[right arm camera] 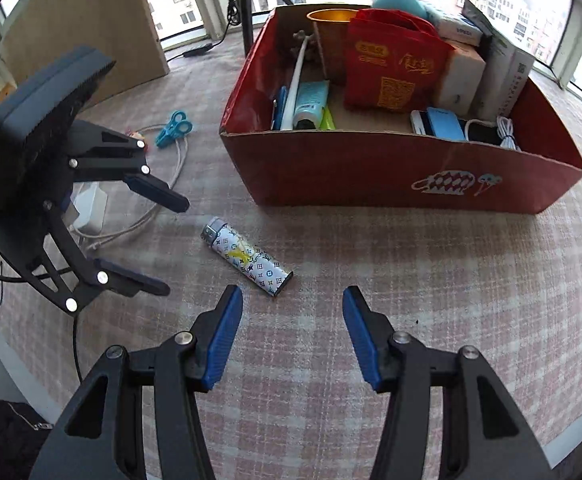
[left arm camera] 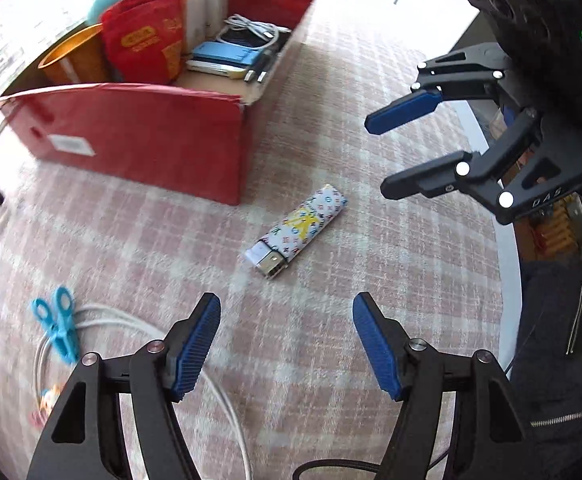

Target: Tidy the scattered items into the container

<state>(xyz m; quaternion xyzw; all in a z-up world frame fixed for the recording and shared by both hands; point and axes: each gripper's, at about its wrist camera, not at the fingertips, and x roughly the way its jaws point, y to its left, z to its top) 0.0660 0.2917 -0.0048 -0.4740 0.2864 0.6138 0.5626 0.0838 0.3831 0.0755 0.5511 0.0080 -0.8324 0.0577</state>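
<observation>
A patterned white lighter (left arm camera: 297, 234) lies flat on the checked tablecloth between the two grippers; it also shows in the right wrist view (right arm camera: 247, 261). A red cardboard box (left arm camera: 143, 136) holding several items stands behind it, also in the right wrist view (right arm camera: 391, 168). My left gripper (left arm camera: 287, 344) is open and empty, just short of the lighter. My right gripper (right arm camera: 291, 336) is open and empty, near the lighter's other end. A blue clip (left arm camera: 61, 328) lies on a white cable (left arm camera: 227, 400) at the left; the clip also shows in the right wrist view (right arm camera: 173, 128).
The box holds a red bag (right arm camera: 395, 68), an orange cup (right arm camera: 331, 40), white boxes, a blue power bank (right arm camera: 445, 124) and cables. A white charger block (right arm camera: 91, 208) lies by the cable. The table edge (left arm camera: 507, 280) runs close on the right.
</observation>
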